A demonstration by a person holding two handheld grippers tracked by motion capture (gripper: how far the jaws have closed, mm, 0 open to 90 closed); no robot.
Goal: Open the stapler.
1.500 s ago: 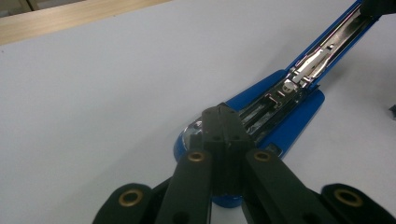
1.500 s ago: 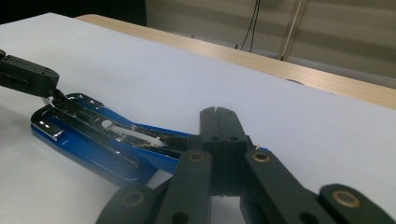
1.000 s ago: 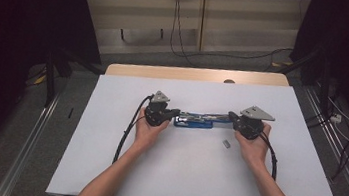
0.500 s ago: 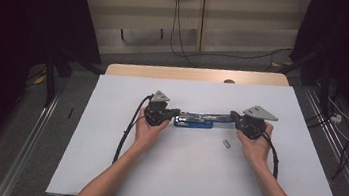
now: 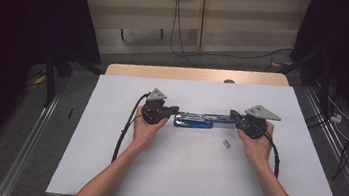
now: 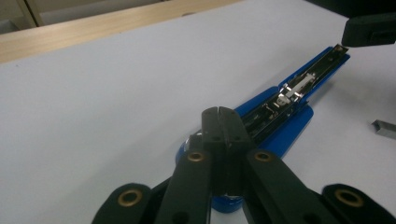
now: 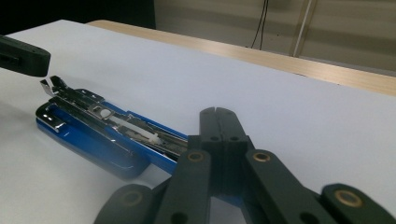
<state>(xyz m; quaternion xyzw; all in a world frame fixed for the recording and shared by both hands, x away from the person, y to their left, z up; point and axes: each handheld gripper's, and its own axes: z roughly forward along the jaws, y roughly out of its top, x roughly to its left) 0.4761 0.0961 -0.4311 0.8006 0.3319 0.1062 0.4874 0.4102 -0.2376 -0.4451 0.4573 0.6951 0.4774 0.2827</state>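
High view: a blue stapler, opened out flat with its metal magazine exposed, is lying across the middle of the white table; the left gripper is resting at its left end and the right gripper at its right end, each carried in one of the person's hands, and a small strip of staples is lying apart on the table, nearer the right hand. Left gripper view: the jaws are pressing together, tip to tip, with nothing between them, and are sitting over the near end of the stapler, which is stretching away toward the other gripper's black tip. Right gripper view: the jaws are likewise meeting with no gap, overlapping the near end of the stapler.
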